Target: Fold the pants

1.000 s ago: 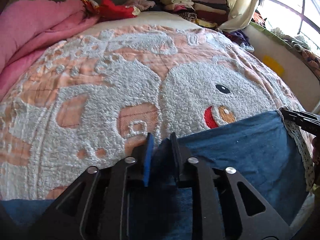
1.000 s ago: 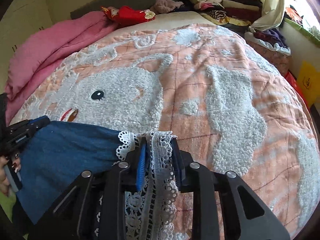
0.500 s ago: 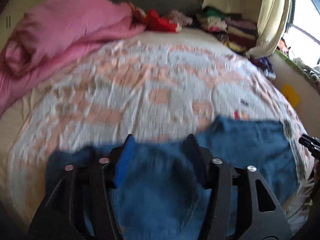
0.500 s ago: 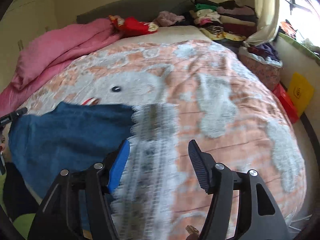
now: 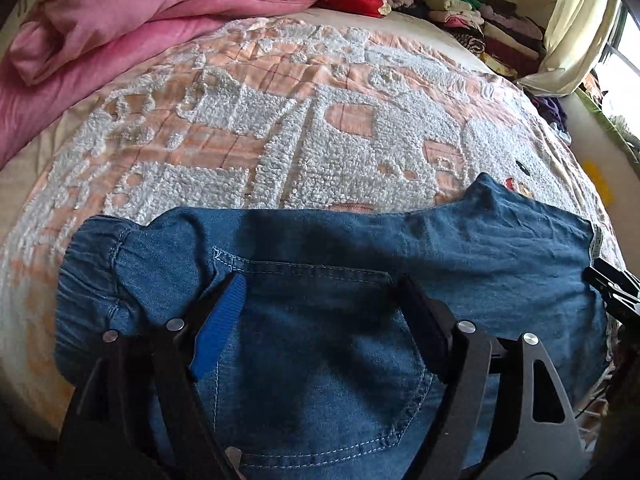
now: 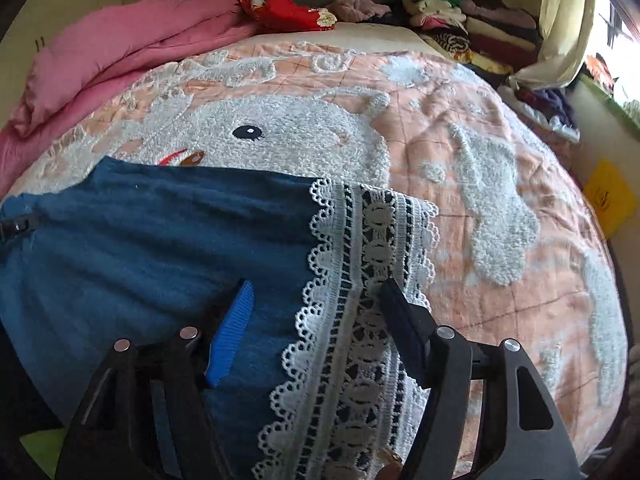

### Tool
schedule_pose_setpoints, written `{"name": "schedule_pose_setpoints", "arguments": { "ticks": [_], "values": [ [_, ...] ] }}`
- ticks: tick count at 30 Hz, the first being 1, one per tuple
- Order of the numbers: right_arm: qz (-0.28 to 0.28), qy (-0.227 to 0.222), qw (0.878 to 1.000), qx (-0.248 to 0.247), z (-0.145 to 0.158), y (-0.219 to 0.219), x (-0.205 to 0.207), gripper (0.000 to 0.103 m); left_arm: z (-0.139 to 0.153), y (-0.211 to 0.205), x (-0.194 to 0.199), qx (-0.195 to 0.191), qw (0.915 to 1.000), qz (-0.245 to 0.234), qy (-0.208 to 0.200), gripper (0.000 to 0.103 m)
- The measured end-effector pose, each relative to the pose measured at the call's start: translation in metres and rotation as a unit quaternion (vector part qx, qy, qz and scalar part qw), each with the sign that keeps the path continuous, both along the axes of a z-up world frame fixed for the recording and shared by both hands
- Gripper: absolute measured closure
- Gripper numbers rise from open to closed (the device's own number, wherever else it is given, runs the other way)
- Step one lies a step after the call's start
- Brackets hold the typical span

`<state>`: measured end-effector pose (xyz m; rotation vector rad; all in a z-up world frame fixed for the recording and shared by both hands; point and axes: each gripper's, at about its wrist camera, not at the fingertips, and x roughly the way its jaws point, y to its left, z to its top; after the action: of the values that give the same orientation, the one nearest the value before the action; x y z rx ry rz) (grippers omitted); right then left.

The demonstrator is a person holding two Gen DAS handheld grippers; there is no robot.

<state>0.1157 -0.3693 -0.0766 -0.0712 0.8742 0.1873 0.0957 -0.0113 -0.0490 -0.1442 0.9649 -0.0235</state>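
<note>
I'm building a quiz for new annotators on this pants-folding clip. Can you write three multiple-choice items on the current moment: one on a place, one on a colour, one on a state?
1. Where do the denim pants lie?
A. On the patterned bedspread
B. On the pink quilt
C. On the stack of folded clothes

2. What colour is the lace trim at the hem?
A. Red
B. White
C. Yellow

3. In what state are the two claws?
A. Both shut on the fabric
B. Left open, right shut
C. Both open, holding nothing

Answers:
1. A: the pants rest flat on the peach and white bedspread, apart from the pink quilt and the clothes stack.
2. B: the lace trim is white against the blue denim.
3. C: the left claw and the right claw each have their fingers spread wide above the cloth.
</note>
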Motion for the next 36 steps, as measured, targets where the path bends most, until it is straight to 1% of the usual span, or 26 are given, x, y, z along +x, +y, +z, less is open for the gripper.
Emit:
{"name": "schedule_pose_setpoints", "arguments": {
  "ticks": [3,4,6,8,10,12,13,16,19,21,24,26,28,30,32,35,36],
  "values": [
    [0.000,-0.002,1.000,0.007,-0.003,0.001,-0.003,0.039,0.001,0.000,-0.001,-0.007,1.0000,-0.001,-0.003,0.032],
    [-0.001,-0.001,1.000,0.010,-0.002,0.000,-0.002,0.039,0.002,0.000,-0.002,-0.010,0.9999,-0.001,-0.005,0.030],
    [0.000,0.003,1.000,0.017,0.002,-0.002,-0.003,0.037,0.005,0.000,-0.002,-0.016,0.9998,-0.004,-0.008,0.029],
    [-0.006,0.001,0.999,0.034,0.012,-0.007,-0.013,0.037,0.013,-0.003,-0.008,-0.018,0.9997,-0.011,-0.012,0.027],
    [0.002,-0.014,0.998,0.060,0.030,-0.014,-0.029,0.034,0.023,-0.008,-0.014,-0.017,0.9994,-0.023,-0.021,0.025],
    [0.000,-0.021,0.998,0.061,0.039,-0.019,-0.040,0.034,0.030,-0.014,-0.020,-0.016,0.9989,-0.034,-0.029,0.024],
    [-0.002,-0.020,0.998,0.060,0.042,-0.022,-0.045,0.034,0.034,-0.018,-0.025,-0.015,0.9985,-0.041,-0.032,0.023],
    [-0.008,-0.022,0.998,0.065,0.051,-0.032,-0.063,0.034,0.038,-0.028,-0.036,-0.012,0.9979,-0.054,-0.035,0.020],
    [-0.004,-0.033,0.998,0.061,0.060,-0.034,-0.084,0.034,0.041,-0.039,-0.050,-0.005,0.9970,-0.069,-0.037,0.018],
    [0.008,-0.029,0.997,0.067,0.059,-0.029,-0.095,0.034,0.041,-0.046,-0.056,0.005,0.9966,-0.073,-0.037,0.018],
    [0.038,-0.020,0.997,0.065,0.052,-0.008,-0.108,0.034,0.038,-0.063,-0.065,0.024,0.9952,-0.088,-0.035,0.018],
    [0.060,-0.011,0.996,0.061,0.044,0.011,-0.113,0.034,0.031,-0.080,-0.068,0.039,0.9939,-0.100,-0.022,0.018],
    [0.075,-0.006,0.996,0.056,0.038,0.025,-0.115,0.034,0.024,-0.091,-0.070,0.045,0.9927,-0.112,-0.010,0.018],
    [0.087,0.001,0.995,0.053,0.033,0.037,-0.114,0.034,0.016,-0.103,-0.073,0.059,0.9905,-0.124,0.002,0.018],
    [0.091,0.005,0.995,0.046,0.028,0.044,-0.114,0.034,0.005,-0.114,-0.074,0.080,0.9876,-0.134,0.017,0.018],
    [0.090,0.017,0.995,0.035,0.018,0.047,-0.114,0.034,-0.012,-0.122,-0.075,0.093,0.9839,-0.146,0.044,0.018],
    [0.084,0.030,0.996,0.029,0.011,0.043,-0.113,0.034,-0.016,-0.122,-0.075,0.096,0.9831,-0.148,0.049,0.014]
  ]
}}
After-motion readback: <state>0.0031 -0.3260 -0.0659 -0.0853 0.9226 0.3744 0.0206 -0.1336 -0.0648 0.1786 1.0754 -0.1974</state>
